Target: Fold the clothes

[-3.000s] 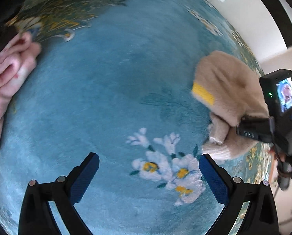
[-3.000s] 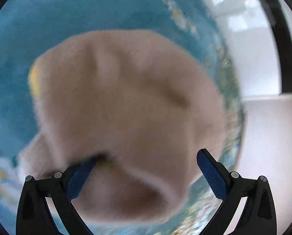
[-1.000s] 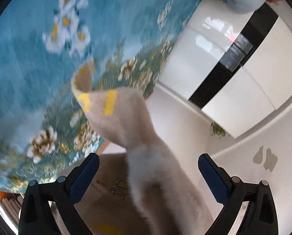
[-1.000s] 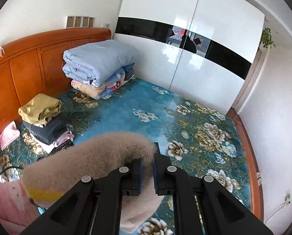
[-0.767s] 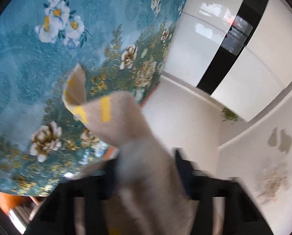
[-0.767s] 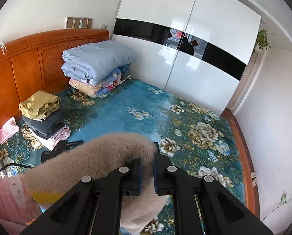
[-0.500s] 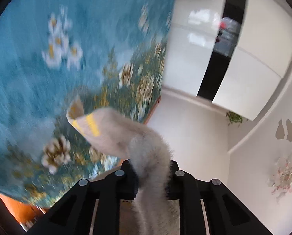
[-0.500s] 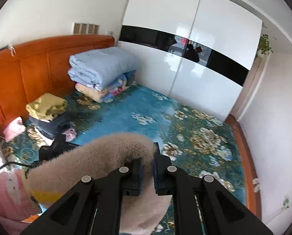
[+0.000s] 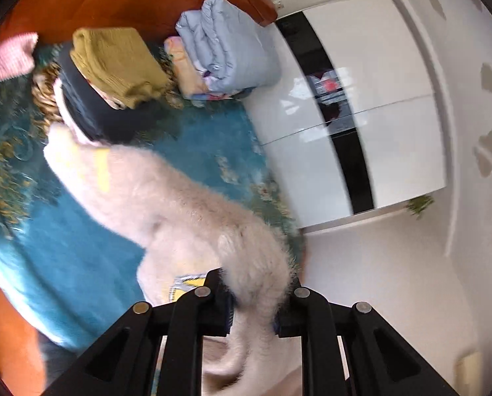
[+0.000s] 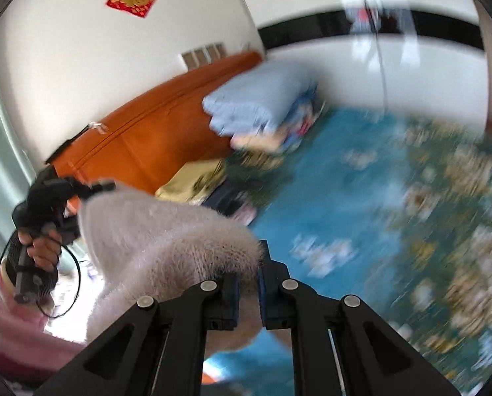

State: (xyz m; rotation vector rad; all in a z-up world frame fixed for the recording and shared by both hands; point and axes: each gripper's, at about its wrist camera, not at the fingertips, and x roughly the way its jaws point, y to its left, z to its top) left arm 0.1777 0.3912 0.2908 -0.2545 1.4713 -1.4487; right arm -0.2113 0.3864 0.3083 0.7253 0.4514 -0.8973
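A fluffy beige sweater (image 9: 180, 211) with yellow patches hangs in the air between both grippers, above the blue floral bedspread (image 9: 64, 257). My left gripper (image 9: 251, 310) is shut on one edge of it. My right gripper (image 10: 247, 292) is shut on another edge of the sweater (image 10: 166, 241). In the right wrist view the left gripper (image 10: 90, 188) shows at the far left, held in a hand, pinching the sweater's far end. The right wrist view is motion-blurred.
A stack of folded clothes, olive on top (image 9: 117, 62), lies by the orange headboard (image 9: 140, 0). A folded light-blue quilt (image 9: 226, 43) sits beside it. A white wardrobe with a black band (image 9: 361, 125) stands past the bed. A pink garment (image 10: 18, 346) is at lower left.
The left gripper closed on the sweater. Both grippers swung upward and turned, lifting and spreading the sweater; the left view now faces the headboard instead of the bed edge and floor.
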